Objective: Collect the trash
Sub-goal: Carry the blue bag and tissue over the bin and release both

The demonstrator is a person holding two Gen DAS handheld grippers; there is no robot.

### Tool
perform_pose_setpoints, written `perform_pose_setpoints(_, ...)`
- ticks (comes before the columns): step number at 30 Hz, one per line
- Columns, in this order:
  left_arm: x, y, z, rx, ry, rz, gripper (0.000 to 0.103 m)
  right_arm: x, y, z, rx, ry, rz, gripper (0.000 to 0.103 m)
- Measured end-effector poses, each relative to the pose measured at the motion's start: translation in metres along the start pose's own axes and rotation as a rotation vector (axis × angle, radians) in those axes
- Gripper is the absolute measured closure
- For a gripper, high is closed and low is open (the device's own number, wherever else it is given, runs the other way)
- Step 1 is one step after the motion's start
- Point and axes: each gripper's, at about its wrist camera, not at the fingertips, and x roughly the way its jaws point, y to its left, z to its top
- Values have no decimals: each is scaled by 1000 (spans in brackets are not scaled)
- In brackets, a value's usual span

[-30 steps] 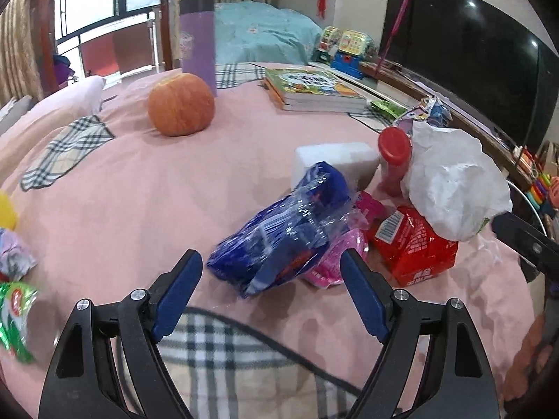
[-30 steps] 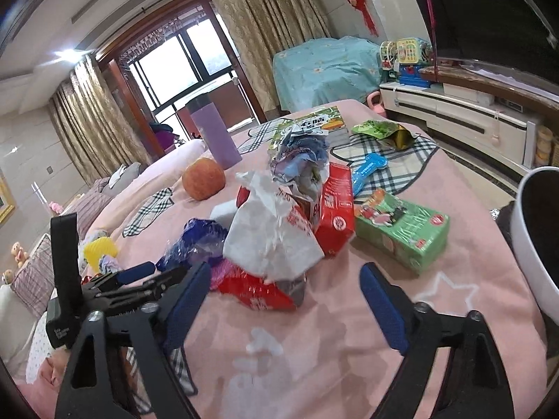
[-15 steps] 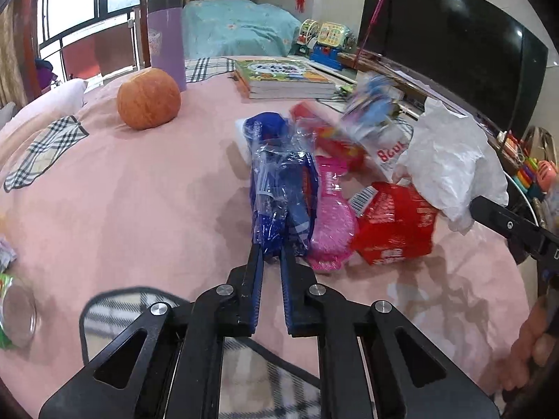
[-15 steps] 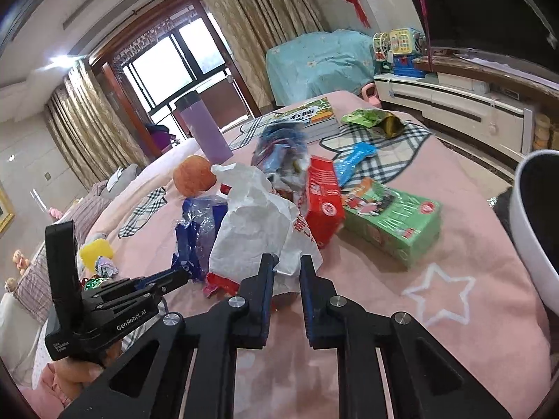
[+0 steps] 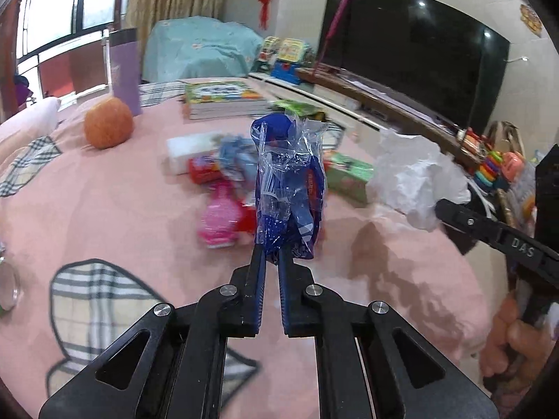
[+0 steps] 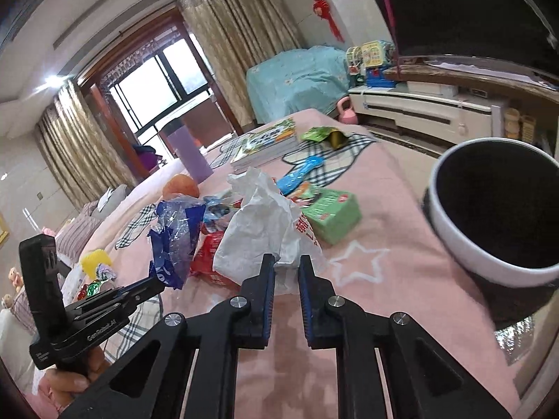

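Both pairs of jaws, spread wide a second ago, have just been closing and are now nearly together, each with trash pinched between the pads. The left gripper (image 5: pixel 271 256) is clamped on the blue plastic wrapper (image 5: pixel 288 188), which lay slanted on the pink bedspread (image 5: pixel 115 216) a second ago and is now lifted clear of it, its long axis standing upright above the fingertips. The right gripper (image 6: pixel 286 265) is closed on the lower edge of the white crumpled bag (image 6: pixel 260 234), which is raised from the pile toward the camera. The white-rimmed bin (image 6: pixel 464 241), cut off by the frame edge a second ago, is now seen more fully at the right. The remaining litter in the left wrist view is blurred, and the pinched edges are hidden between the pads.
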Motion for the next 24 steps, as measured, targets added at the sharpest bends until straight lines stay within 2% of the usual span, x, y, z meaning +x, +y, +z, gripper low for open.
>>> perform_pose_setpoints(10,14,-64,6,77,21,-93,96,-39,-39,-2,51,-54,-75,90)
perform_pose_setpoints(24,36,-133,24,168,38,-152,96,-81,-91,4,115,-127,-178,90)
